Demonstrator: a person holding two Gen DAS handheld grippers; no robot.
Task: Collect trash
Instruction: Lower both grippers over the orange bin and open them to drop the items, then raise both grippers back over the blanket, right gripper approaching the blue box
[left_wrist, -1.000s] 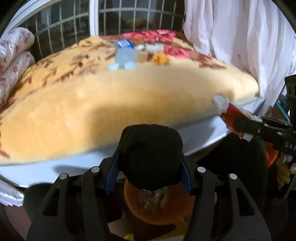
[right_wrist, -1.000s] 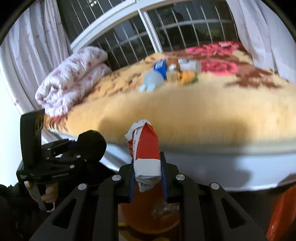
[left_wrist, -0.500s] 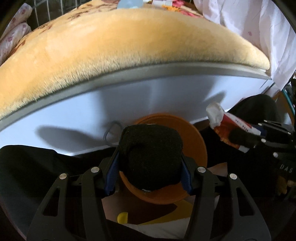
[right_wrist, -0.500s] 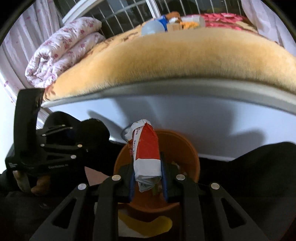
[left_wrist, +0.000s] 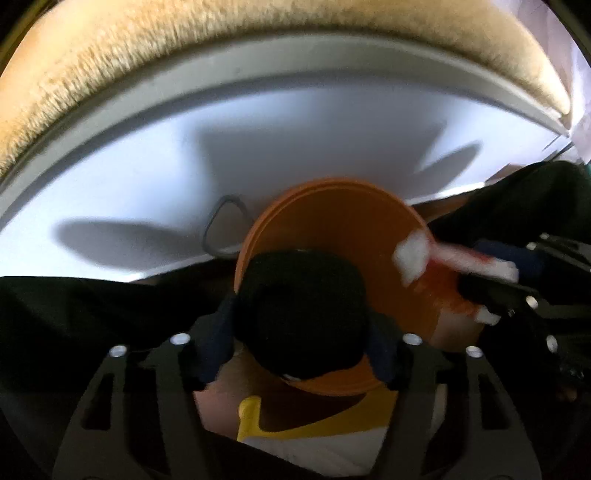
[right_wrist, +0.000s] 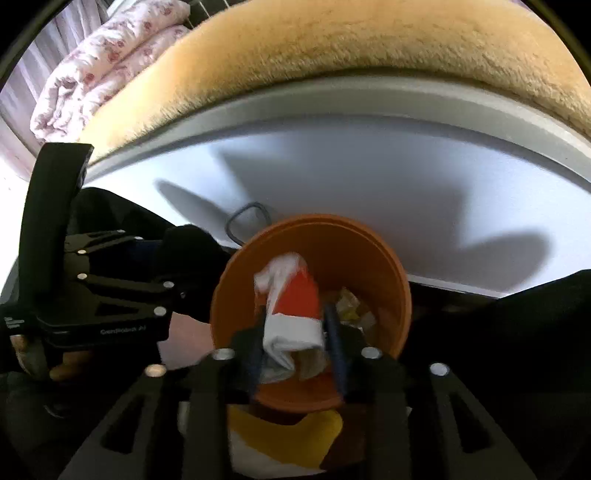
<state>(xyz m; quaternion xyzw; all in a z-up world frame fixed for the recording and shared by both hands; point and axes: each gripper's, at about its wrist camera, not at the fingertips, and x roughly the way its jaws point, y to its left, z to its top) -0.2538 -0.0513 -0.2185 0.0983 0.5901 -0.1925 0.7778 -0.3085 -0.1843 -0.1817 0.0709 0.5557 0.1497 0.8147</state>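
Observation:
An orange bin (left_wrist: 343, 225) (right_wrist: 384, 266) stands on the floor against the bed's white side. My left gripper (left_wrist: 301, 325) is shut on a black fuzzy bundle (left_wrist: 303, 310) and holds it over the bin's near rim; it shows at the left of the right wrist view (right_wrist: 184, 247). My right gripper (right_wrist: 295, 339) holds a red and white wrapper (right_wrist: 293, 306) over the bin's mouth; its fingers look slightly spread, the frame is blurred. The wrapper also shows in the left wrist view (left_wrist: 443, 262). Crumpled trash (right_wrist: 351, 306) lies inside the bin.
The bed with a tan plush blanket (left_wrist: 184, 40) (right_wrist: 332, 48) fills the top. A rolled floral quilt (right_wrist: 99, 70) lies at its far left. A grey cable loop (left_wrist: 225, 229) hangs beside the bin. A yellow and white sheet (left_wrist: 314, 432) lies on the floor below the bin.
Both grippers have dropped from bed height to the orange bin and closed in over its mouth. The right gripper's fingers look wider around the wrapper than before.

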